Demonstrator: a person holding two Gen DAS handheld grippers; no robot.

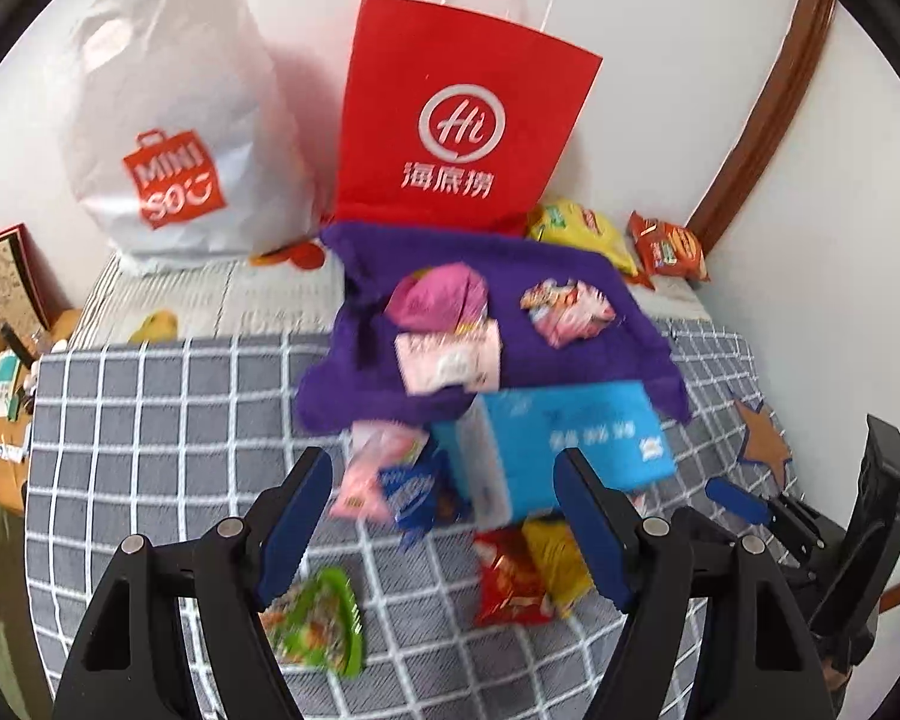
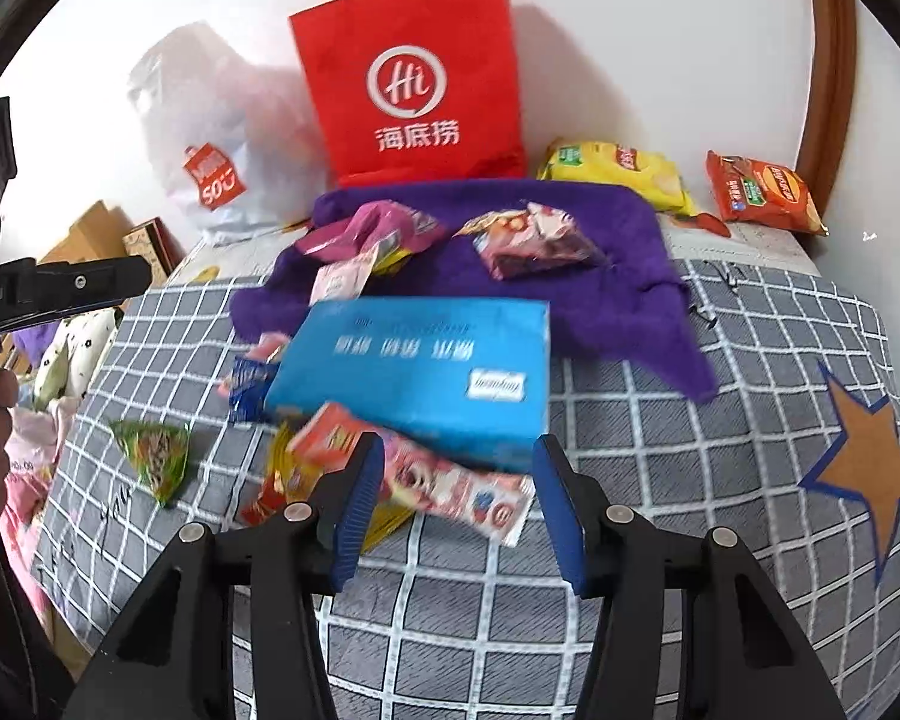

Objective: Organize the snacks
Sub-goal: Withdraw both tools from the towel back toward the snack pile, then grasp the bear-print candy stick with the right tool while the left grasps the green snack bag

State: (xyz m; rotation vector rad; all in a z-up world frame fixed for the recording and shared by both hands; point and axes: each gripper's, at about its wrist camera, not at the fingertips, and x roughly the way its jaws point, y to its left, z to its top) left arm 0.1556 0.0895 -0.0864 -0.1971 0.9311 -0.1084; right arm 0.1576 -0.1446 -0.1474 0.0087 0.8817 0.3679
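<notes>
A blue box (image 1: pixel 558 444) (image 2: pixel 414 372) lies on the checked bedspread (image 1: pixel 150 420) at the near edge of a purple cloth (image 1: pixel 480 276). Several small snack packets surround it. My left gripper (image 1: pixel 444 516) is open above the box's near end, with a small blue packet (image 1: pixel 414 489) and a red packet (image 1: pixel 510 582) below it. My right gripper (image 2: pixel 459 504) is open, and a long pink-red packet (image 2: pixel 450 480) lies across the gap between its fingers, resting against the box. A green triangular packet (image 2: pixel 153 450) lies to the left.
A red paper bag (image 2: pixel 414 78) and a white plastic bag (image 2: pixel 210 138) stand against the wall behind the cloth. A yellow chips bag (image 2: pixel 624 174) and an orange-red bag (image 2: pixel 762 192) lie at the back right. Boxes and clutter sit off the bed's left edge.
</notes>
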